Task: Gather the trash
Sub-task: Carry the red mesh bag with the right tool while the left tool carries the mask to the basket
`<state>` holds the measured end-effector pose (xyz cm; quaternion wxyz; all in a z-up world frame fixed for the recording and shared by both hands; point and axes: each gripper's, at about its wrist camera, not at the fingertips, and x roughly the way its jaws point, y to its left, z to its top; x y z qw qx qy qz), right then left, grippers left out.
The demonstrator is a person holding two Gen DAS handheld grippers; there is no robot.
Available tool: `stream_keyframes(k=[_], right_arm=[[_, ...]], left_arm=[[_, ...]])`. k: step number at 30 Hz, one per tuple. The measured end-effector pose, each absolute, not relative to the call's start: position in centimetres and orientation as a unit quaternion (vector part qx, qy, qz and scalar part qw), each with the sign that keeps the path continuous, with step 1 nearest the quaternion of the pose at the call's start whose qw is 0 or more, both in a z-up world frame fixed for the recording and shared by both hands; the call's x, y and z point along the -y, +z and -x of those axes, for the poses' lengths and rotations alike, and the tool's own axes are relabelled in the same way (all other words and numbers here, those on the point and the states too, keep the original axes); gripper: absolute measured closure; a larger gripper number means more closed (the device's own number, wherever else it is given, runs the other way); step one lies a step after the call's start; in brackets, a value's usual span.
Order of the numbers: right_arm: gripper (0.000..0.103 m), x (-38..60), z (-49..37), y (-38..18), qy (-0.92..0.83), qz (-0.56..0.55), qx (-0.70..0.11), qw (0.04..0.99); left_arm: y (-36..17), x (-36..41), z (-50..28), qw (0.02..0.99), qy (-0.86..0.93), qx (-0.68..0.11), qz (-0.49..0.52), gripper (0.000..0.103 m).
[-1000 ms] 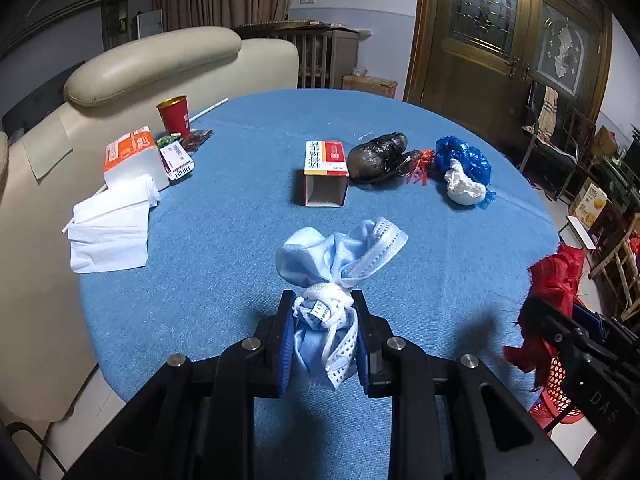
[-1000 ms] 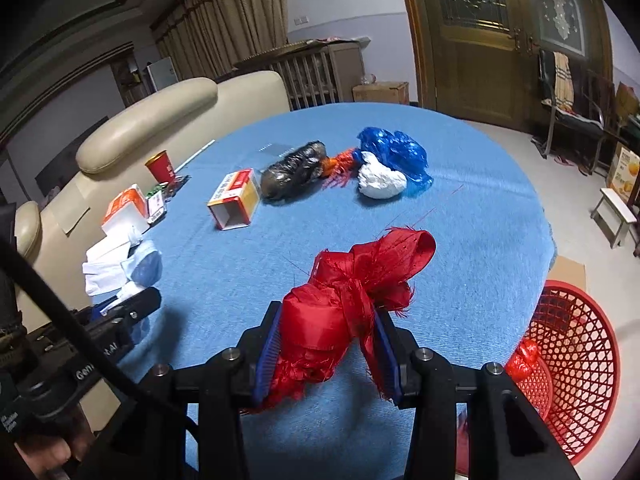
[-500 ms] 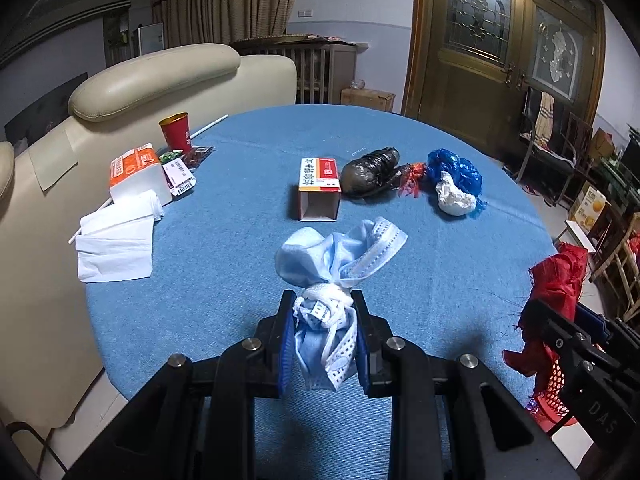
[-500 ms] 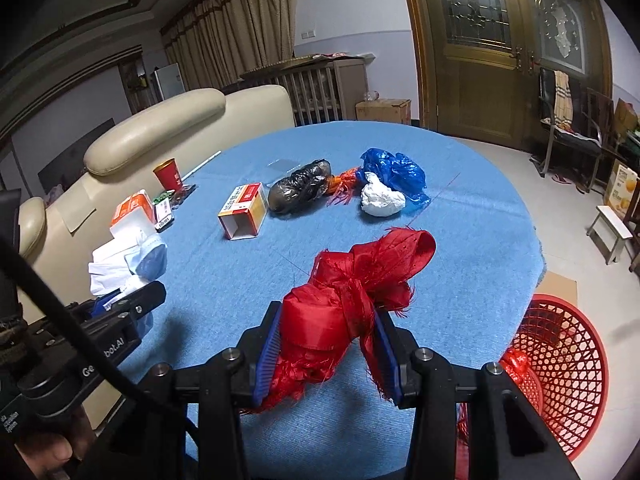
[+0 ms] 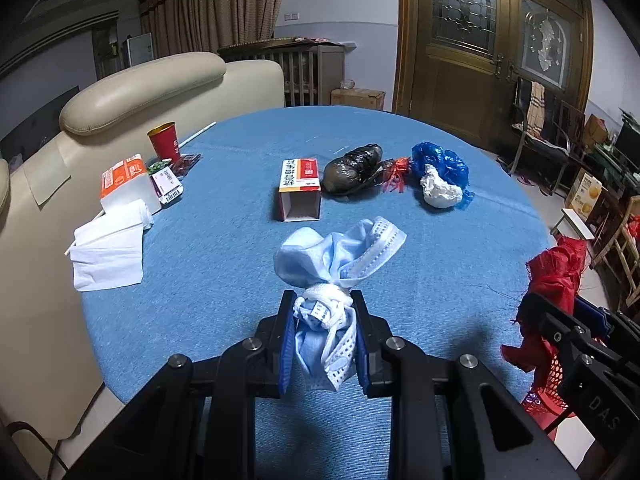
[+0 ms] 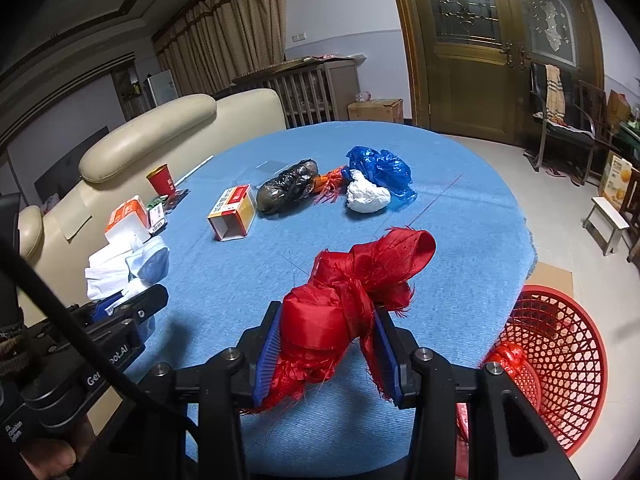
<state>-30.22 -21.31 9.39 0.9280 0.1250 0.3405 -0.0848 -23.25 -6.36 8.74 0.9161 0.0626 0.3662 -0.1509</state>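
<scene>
Operator: Reporting grips. Left gripper [image 5: 323, 334] pinches the bundled face masks [image 5: 338, 258]; right gripper [image 6: 327, 354] pinches the red ribbon wad [image 6: 352, 292]. Both loads hang above the blue table [image 6: 460, 248], near its edge.

Supervisor: Progress?

Operator: Red basket [image 6: 560, 368], beside the table on the floor, holds some red scrap. Carton [image 5: 300, 190], black bag [image 5: 352, 170], blue bag [image 5: 440, 164] and tissues [image 5: 108, 252] remain on the table.

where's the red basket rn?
Right wrist view, lower right: red basket on the floor beside the blue table, right of the right gripper.
</scene>
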Motion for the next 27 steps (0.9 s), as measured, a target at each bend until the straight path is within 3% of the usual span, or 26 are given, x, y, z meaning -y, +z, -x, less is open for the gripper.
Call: stream_keyframes(k=[27], right_arm=[[0.056, 25.8, 32.9, 8.2, -0.130, -0.166, -0.333, 0.919]], left_arm=[[8.5, 11.4, 25.0, 0.906, -0.197, -0.358, -0.115, 0.077]])
